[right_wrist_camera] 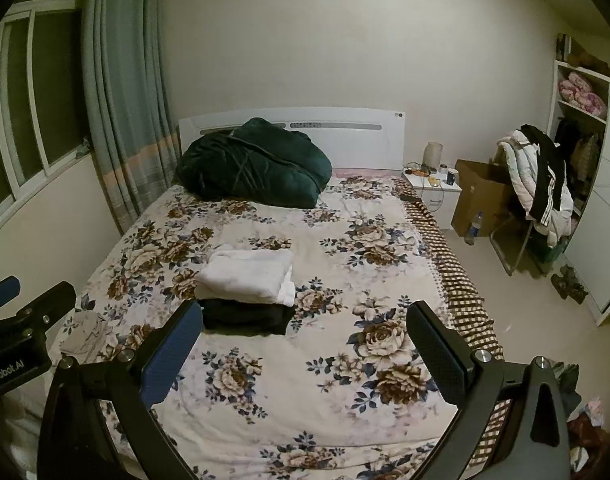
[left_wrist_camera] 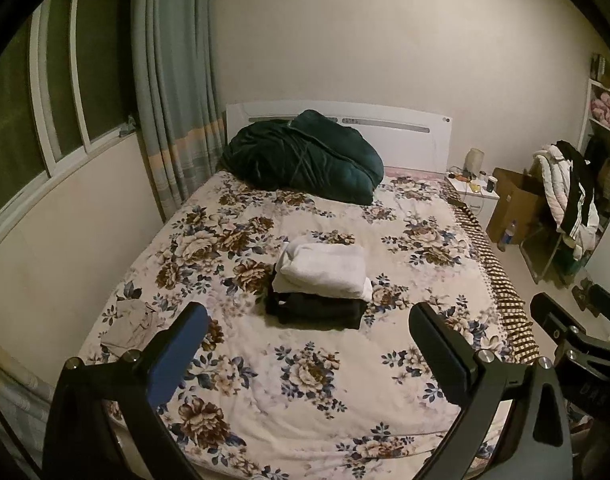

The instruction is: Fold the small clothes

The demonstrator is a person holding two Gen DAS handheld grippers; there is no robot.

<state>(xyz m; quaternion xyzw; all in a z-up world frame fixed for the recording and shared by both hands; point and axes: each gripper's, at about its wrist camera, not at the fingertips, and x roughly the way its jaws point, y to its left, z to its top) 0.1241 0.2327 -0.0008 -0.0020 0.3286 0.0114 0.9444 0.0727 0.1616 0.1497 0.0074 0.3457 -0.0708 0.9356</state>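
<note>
A folded white garment [left_wrist_camera: 323, 266] lies on top of a folded black garment [left_wrist_camera: 317, 308] in the middle of the floral bed [left_wrist_camera: 305, 400]. The same stack shows in the right wrist view, white garment [right_wrist_camera: 247, 276] over black garment [right_wrist_camera: 249, 316]. A crumpled pale grey garment [left_wrist_camera: 131, 322] lies unfolded near the bed's left edge, also seen as the grey garment [right_wrist_camera: 83, 330]. My left gripper [left_wrist_camera: 307, 320] hovers above the bed's near part, open wide, nothing between its fingers. My right gripper [right_wrist_camera: 305, 318] is likewise open and empty, to the right of the left one.
A dark green quilt [left_wrist_camera: 305, 156] is heaped by the white headboard [left_wrist_camera: 405, 132]. To the right stand a nightstand [right_wrist_camera: 433, 188], a cardboard box [right_wrist_camera: 481, 196], a chair draped with jackets [right_wrist_camera: 541, 176] and shelves [right_wrist_camera: 581, 96]. Curtain [left_wrist_camera: 173, 80] and window are at left.
</note>
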